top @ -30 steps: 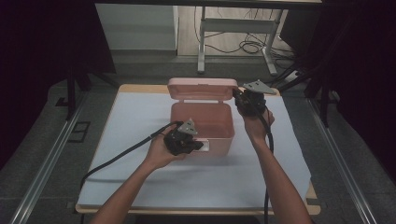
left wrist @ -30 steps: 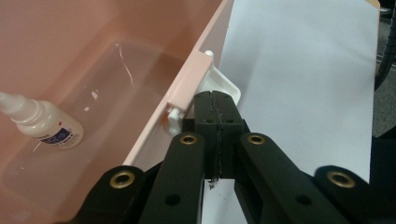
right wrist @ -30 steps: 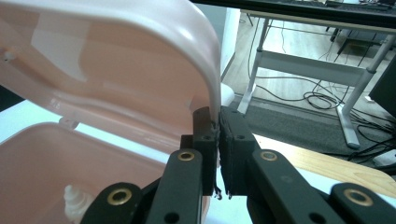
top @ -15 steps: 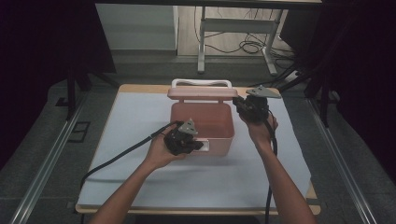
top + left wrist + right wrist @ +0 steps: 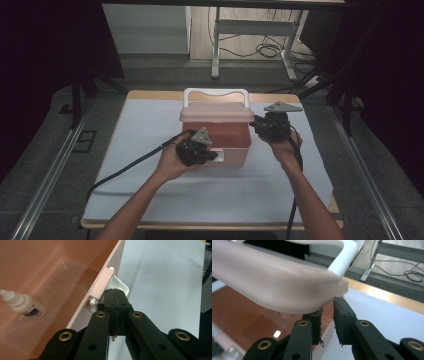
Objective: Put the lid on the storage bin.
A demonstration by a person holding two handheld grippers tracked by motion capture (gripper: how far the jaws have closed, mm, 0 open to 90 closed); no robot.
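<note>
The right gripper (image 5: 260, 126), jaws just parting, stood at the pink lid's (image 5: 216, 112) three o'clock edge (left gripper (image 5: 209, 155) clenched).

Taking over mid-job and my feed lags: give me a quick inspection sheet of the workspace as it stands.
Surface: table covered by a pale sheet, wooden edge showing.
Job's things: pink box with its lid partly lowered, white handle up; a small dropper bottle lies inside.
Clutter: nothing seen.
Grippers: left claw shut, at the white latch on the box's front; right claw at the lid's corner, jaws just opening, a gap between them.
Cables: one trails from each claw off the near edge.
Surroundings: dark room, desk legs and loose cords behind.
</note>
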